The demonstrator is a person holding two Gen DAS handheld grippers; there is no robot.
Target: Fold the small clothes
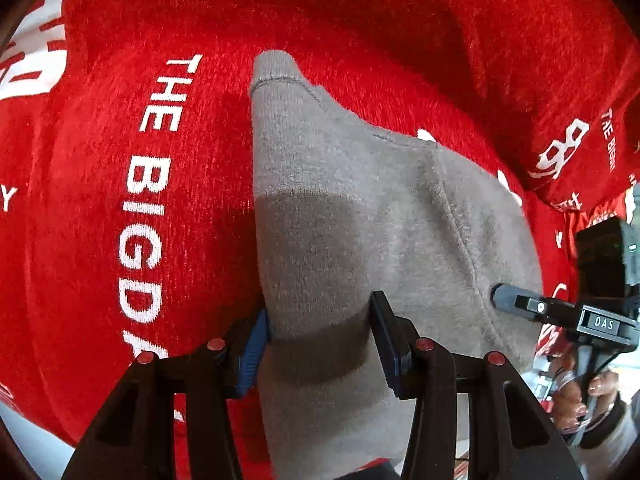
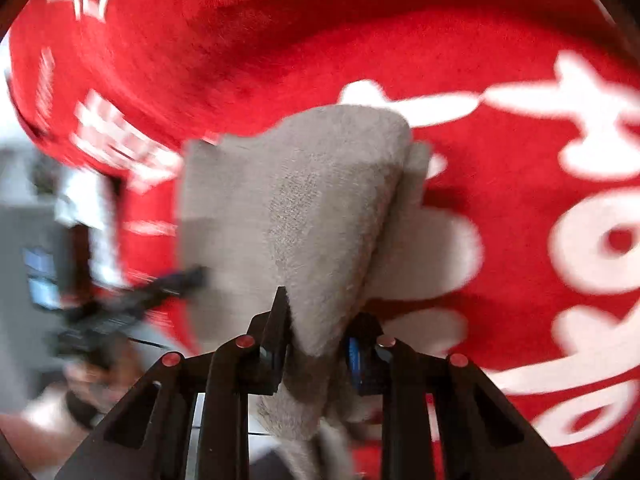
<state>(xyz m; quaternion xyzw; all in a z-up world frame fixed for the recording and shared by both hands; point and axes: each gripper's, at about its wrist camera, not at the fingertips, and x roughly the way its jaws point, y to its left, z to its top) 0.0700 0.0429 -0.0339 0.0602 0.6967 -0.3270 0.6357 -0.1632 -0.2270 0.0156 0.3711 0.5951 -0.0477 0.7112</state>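
Left wrist view: a red blanket (image 1: 360,20) printed with white letters fills the whole background and carries everything; its edges fall outside the picture except at the lower left, where a pale strip shows past it. On it a small grey garment (image 1: 360,220) of fleecy cloth reaches from the bottom of the picture up toward the blanket's middle, its long axis running straight away from the left gripper (image 1: 320,344), with a stitched hem at the far, narrow end. The left gripper's jaws straddle the near part of the cloth; whether the pads truly pinch it cannot be told. The right gripper (image 1: 500,300) points at the garment's right edge.

In the right wrist view, which is blurred, the right gripper (image 2: 320,344) is clenched on a bunched fold of the same grey cloth. Both tools sit at the near end, so the coming fold probably carries that end along the axis toward the hem.
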